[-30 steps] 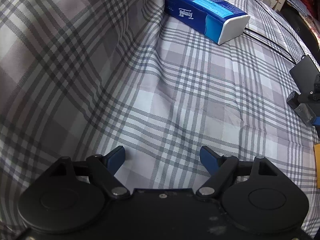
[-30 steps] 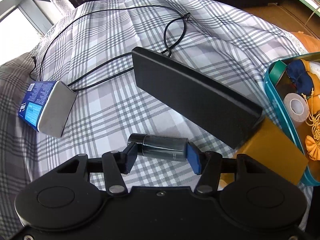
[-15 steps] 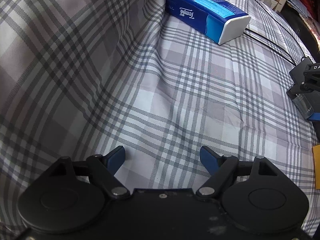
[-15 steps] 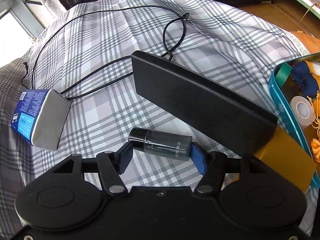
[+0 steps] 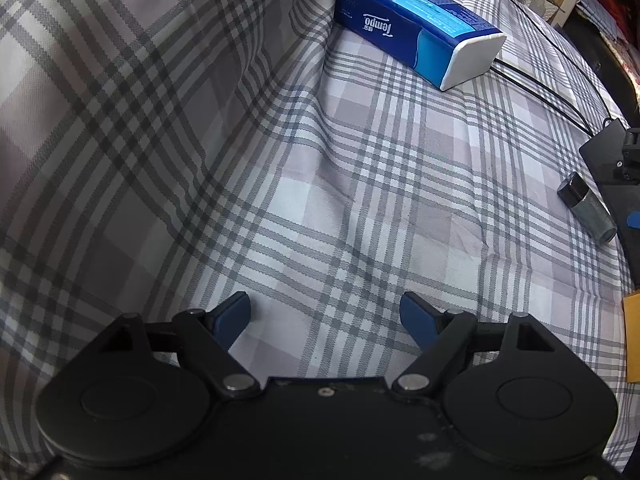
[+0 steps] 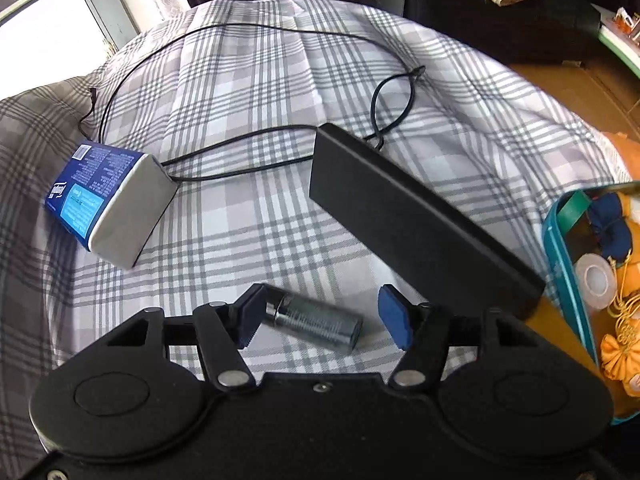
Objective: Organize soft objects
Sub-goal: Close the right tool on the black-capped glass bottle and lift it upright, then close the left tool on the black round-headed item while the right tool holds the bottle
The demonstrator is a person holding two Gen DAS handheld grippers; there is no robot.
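Note:
A small dark bottle with a black cap [image 6: 316, 322] lies on the plaid bedsheet between the open fingers of my right gripper [image 6: 320, 316]; the right pad stands clear of it. The bottle also shows in the left wrist view [image 5: 588, 214] at the far right. A blue Tempo tissue pack [image 5: 412, 50] lies at the back, also in the right wrist view [image 6: 108, 200] at left. My left gripper [image 5: 326, 316] is open and empty over the sheet.
A long black box [image 6: 416, 216] lies diagonally right of the bottle, resting on an orange box [image 6: 560, 332]. A black cable [image 6: 248, 148] loops across the sheet. A teal tin [image 6: 560, 264] with tape and tassels sits at the right edge.
My right gripper has opened and let go of the bottle, which now lies on the sheet. The left gripper has barely moved.

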